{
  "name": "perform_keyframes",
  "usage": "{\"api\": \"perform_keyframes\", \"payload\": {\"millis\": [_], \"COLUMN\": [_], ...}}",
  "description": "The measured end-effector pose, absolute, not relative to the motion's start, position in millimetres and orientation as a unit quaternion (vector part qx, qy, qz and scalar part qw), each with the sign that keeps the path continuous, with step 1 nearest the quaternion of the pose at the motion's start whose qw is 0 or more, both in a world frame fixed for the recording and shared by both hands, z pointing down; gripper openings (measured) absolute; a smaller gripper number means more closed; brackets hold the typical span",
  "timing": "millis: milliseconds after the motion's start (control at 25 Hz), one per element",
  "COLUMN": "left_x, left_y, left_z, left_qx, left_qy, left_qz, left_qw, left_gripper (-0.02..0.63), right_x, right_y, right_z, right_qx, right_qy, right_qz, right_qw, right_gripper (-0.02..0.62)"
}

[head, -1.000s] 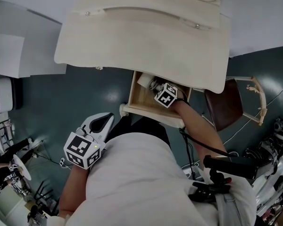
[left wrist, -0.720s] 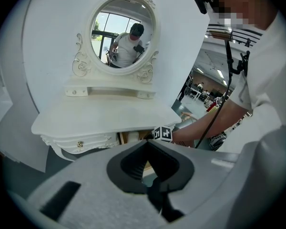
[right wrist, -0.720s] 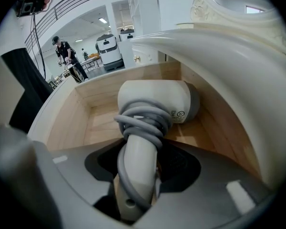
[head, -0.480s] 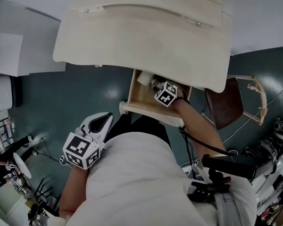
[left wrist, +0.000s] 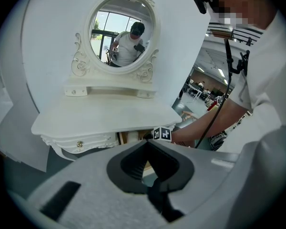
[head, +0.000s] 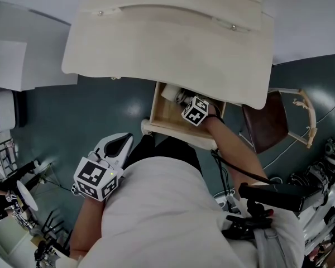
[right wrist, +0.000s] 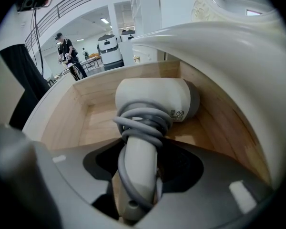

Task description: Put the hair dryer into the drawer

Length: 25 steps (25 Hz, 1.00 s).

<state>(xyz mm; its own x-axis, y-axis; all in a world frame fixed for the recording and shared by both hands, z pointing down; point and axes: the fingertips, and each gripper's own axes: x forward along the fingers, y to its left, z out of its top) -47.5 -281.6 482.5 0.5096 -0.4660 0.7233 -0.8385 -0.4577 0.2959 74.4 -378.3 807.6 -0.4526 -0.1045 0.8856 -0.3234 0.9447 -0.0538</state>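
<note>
Since a second ago, only my right gripper's jaws have changed: they have just been opening, with the dryer's handle between them. Far left, my left gripper [head: 124, 143] hangs by my side over the dark floor, jaws together with nothing in them. Ahead, the white dressing table [head: 167, 43] has its wooden drawer [head: 159, 113] pulled out beneath the top. The hair dryer [right wrist: 152, 99] lies inside on the drawer's floor, its grey cord [right wrist: 142, 124] wound round the handle. My right gripper [head: 184, 100] reaches into the drawer, jaws parted loosely either side of that handle. Further right stands a brown-seated chair [head: 265, 124].
</note>
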Motion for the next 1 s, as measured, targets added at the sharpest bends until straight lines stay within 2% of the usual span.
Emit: {"api": "perform_keyframes", "payload": {"millis": [280,1000], "left_x": [-40,-39], "left_y": [-279,-259], "left_z": [484,474], "left_qx": [0.804,0.838], "left_qy": [-0.404,-0.37], "left_qz": [0.286,0.269], "left_qw": [0.33,0.299], "left_gripper": [0.002,0.002], "right_x": [76,94], "right_y": [-381,-368], "right_z": [804,770], "right_qx": [0.13,0.185], "right_qy": [-0.851,-0.84], "right_qz": [0.112,0.086], "right_qw": [0.497,0.502], "right_gripper": [0.262,0.24]}}
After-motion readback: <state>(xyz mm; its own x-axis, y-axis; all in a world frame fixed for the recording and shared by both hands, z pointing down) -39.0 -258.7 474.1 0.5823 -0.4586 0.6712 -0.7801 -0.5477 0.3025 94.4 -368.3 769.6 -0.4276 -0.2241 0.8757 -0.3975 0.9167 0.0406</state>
